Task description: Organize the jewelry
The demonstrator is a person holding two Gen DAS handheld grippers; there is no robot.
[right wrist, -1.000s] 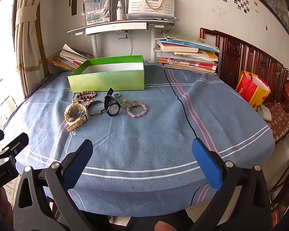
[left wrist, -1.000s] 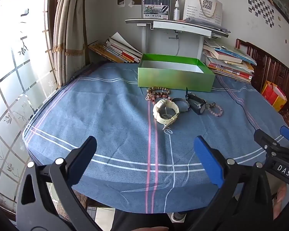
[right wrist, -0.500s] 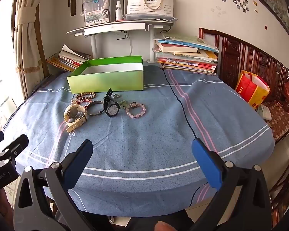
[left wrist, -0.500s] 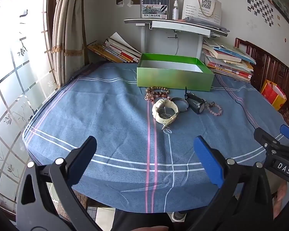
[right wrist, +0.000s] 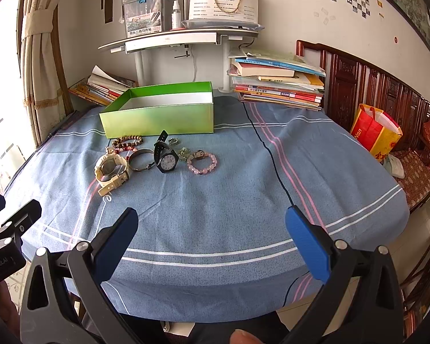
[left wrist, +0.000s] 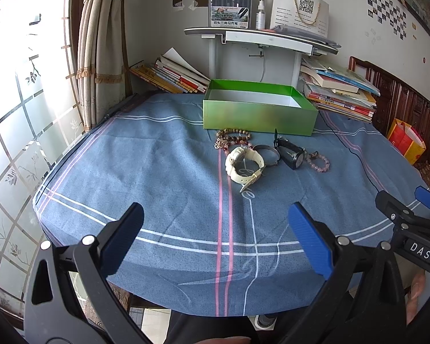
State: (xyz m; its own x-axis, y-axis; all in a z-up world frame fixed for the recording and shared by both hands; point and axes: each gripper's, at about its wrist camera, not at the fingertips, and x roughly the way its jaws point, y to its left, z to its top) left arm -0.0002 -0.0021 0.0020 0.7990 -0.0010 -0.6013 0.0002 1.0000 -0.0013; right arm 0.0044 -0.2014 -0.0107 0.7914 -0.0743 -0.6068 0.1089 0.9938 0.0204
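Observation:
An open green box (left wrist: 258,114) (right wrist: 160,114) stands at the back of the blue tablecloth. In front of it lie a cream watch (left wrist: 243,164) (right wrist: 110,170), a black watch (left wrist: 291,153) (right wrist: 166,157), a silver bangle (left wrist: 268,154) (right wrist: 140,159), a brown bead bracelet (left wrist: 233,137) (right wrist: 127,142) and a pink bead bracelet (left wrist: 318,162) (right wrist: 205,162). My left gripper (left wrist: 215,238) is open and empty above the table's near edge. My right gripper (right wrist: 212,238) is open and empty, also near that edge, well short of the jewelry.
Book stacks (right wrist: 275,83) (left wrist: 169,76) flank a white shelf stand (left wrist: 261,40) behind the box. A window and curtain (left wrist: 103,43) are at the left. A red and yellow bag (right wrist: 375,134) stands off the table's right side.
Both views have shifted very slightly; the jewelry and box look a touch farther away. Both grippers stay open and empty.

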